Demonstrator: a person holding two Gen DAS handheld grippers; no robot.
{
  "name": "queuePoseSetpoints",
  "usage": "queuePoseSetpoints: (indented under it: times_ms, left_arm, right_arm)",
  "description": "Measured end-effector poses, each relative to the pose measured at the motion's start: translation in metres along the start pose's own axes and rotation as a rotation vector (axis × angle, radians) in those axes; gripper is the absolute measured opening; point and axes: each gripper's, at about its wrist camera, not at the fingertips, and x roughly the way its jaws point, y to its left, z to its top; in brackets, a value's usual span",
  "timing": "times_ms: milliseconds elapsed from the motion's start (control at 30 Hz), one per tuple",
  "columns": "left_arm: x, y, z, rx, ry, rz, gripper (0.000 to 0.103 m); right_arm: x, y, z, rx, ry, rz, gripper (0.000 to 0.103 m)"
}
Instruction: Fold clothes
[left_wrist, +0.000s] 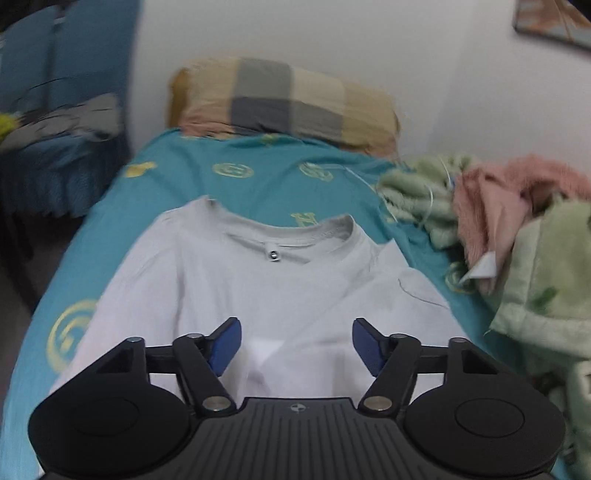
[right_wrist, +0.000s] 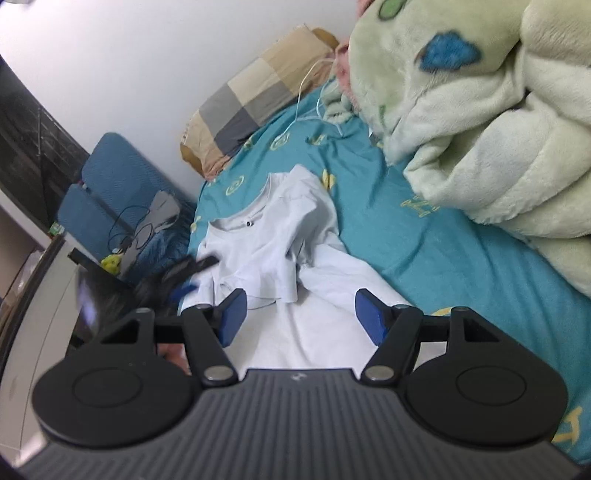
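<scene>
A white T-shirt (left_wrist: 258, 288) lies on the teal bed sheet (left_wrist: 258, 173), collar toward the pillow, one sleeve folded over its body. It also shows in the right wrist view (right_wrist: 280, 236). My left gripper (left_wrist: 297, 345) is open and empty, hovering over the shirt's lower middle. My right gripper (right_wrist: 297, 315) is open and empty above the shirt's lower part. The left gripper shows blurred at the shirt's left edge in the right wrist view (right_wrist: 192, 273).
A checked pillow (left_wrist: 288, 99) lies at the head of the bed by the white wall. A pile of green and pink fleece blankets (left_wrist: 517, 229) fills the bed's right side, large in the right wrist view (right_wrist: 480, 110). A blue chair (right_wrist: 110, 192) with cables stands left of the bed.
</scene>
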Motion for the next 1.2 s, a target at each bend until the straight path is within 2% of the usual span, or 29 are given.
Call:
queuePoseSetpoints:
  times_ms: [67, 133, 200, 333, 400, 533, 667, 800, 867, 967, 1033, 1100, 1200]
  left_arm:
    - [0.029, 0.0, 0.009, 0.067, 0.037, -0.019, 0.064]
    - [0.051, 0.002, 0.012, 0.099, 0.097, -0.071, 0.06]
    - [0.07, 0.003, 0.012, 0.125, 0.179, -0.142, 0.043]
    - [0.075, -0.002, 0.006, 0.198, 0.255, -0.179, 0.038]
    - [0.072, -0.004, 0.003, 0.217, 0.283, -0.187, 0.003]
    - [0.057, -0.019, 0.006, 0.301, 0.269, -0.114, 0.002]
    - [0.047, -0.032, 0.04, 0.318, 0.187, -0.018, 0.002]
    - [0.057, -0.047, 0.078, 0.331, 0.134, 0.157, 0.002]
    - [0.073, -0.05, 0.085, 0.319, 0.148, 0.219, 0.003]
    - [0.099, -0.047, 0.074, 0.271, 0.196, 0.246, 0.004]
    - [0.102, -0.042, 0.062, 0.219, 0.199, 0.233, 0.011]
    - [0.097, -0.036, 0.052, 0.161, 0.195, 0.217, 0.029]
    - [0.066, -0.023, 0.042, 0.039, 0.146, 0.185, 0.048]
  right_arm:
    - [0.009, 0.001, 0.001, -0.007, 0.019, 0.019, 0.068]
    - [0.019, 0.002, 0.001, -0.03, 0.037, 0.023, 0.068]
    - [0.029, 0.002, 0.002, -0.027, 0.062, 0.022, 0.068]
    - [0.036, -0.002, -0.001, -0.001, 0.093, 0.032, 0.068]
    - [0.034, 0.001, -0.003, -0.023, 0.086, 0.021, 0.068]
    - [0.027, 0.009, -0.005, -0.063, 0.062, 0.022, 0.068]
    - [0.024, 0.011, -0.007, -0.069, 0.059, 0.022, 0.068]
    - [0.025, 0.014, -0.014, -0.055, 0.059, 0.037, 0.068]
    - [0.031, 0.016, -0.017, -0.063, 0.08, 0.032, 0.068]
    - [0.038, 0.017, -0.018, -0.068, 0.097, 0.034, 0.068]
    - [0.039, 0.014, -0.016, -0.063, 0.089, 0.021, 0.068]
    - [0.039, 0.009, -0.013, -0.048, 0.081, 0.01, 0.068]
    - [0.036, 0.003, -0.009, -0.011, 0.07, 0.007, 0.068]
